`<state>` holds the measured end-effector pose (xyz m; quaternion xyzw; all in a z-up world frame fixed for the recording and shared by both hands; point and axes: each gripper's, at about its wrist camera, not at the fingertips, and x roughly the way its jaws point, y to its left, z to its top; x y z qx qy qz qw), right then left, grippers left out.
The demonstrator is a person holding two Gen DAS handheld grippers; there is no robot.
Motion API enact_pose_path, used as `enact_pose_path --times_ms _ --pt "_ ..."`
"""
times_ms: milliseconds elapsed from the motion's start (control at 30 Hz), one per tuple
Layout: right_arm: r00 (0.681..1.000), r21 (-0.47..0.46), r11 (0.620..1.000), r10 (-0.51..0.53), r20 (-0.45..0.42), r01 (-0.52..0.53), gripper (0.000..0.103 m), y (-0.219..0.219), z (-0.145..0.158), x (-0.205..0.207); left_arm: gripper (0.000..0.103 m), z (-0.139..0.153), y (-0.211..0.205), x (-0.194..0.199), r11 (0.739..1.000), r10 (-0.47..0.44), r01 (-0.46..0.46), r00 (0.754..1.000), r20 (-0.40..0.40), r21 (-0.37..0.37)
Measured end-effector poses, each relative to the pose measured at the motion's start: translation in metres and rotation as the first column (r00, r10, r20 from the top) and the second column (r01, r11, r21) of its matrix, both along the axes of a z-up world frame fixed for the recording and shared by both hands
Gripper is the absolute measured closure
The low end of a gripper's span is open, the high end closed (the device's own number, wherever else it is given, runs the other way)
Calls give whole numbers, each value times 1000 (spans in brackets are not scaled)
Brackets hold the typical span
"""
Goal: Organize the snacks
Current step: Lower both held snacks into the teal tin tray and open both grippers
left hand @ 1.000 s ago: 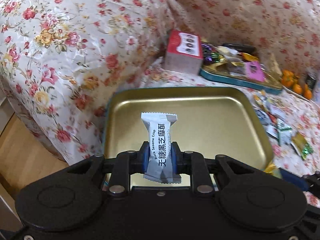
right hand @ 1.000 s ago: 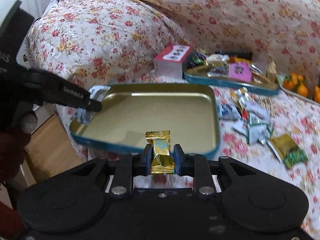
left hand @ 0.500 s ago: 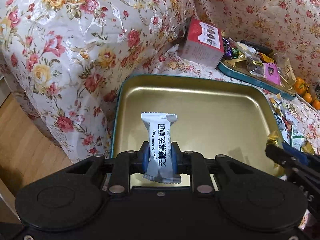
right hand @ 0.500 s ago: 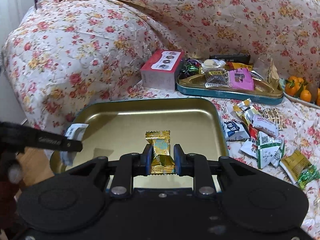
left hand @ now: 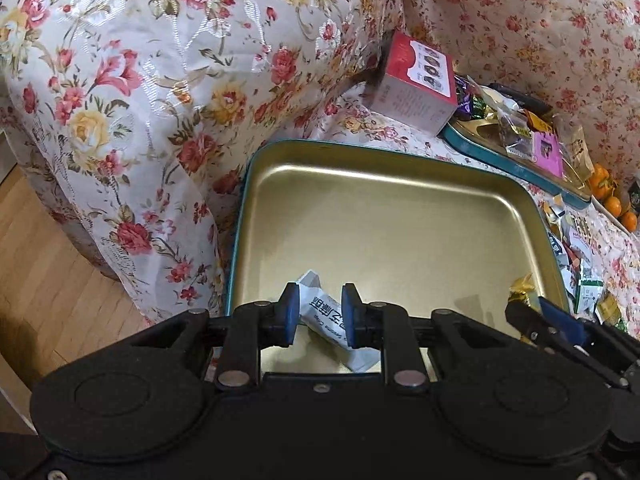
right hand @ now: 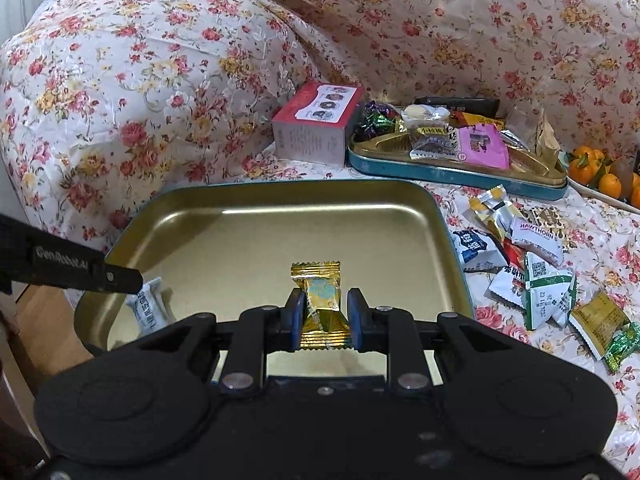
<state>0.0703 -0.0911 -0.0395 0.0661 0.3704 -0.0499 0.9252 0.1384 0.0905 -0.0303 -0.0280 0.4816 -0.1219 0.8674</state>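
Low in the frame, over the near end of the gold tray (left hand: 400, 200), the left gripper (left hand: 320, 302) had its jaws closed on a tilted grey sesame packet (left hand: 326, 318), and the right gripper (right hand: 323, 310) had its jaws clamped on a gold candy (right hand: 316, 278), so the skewed packet risked slipping out early and landing outside the low rim.

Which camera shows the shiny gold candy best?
The right wrist view: the gold foil-wrapped candy stands front and centre between the right gripper fingers. The left wrist view shows only a gold scrap at its right edge.
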Motion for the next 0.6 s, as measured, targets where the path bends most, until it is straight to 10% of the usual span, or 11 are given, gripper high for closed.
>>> enact_pose_path --times_ms 600 --pt "1000 -1 1000 -5 -3 5 78 0 0 -6 73 -2 -9 -3 999 -29 29 999 14 38"
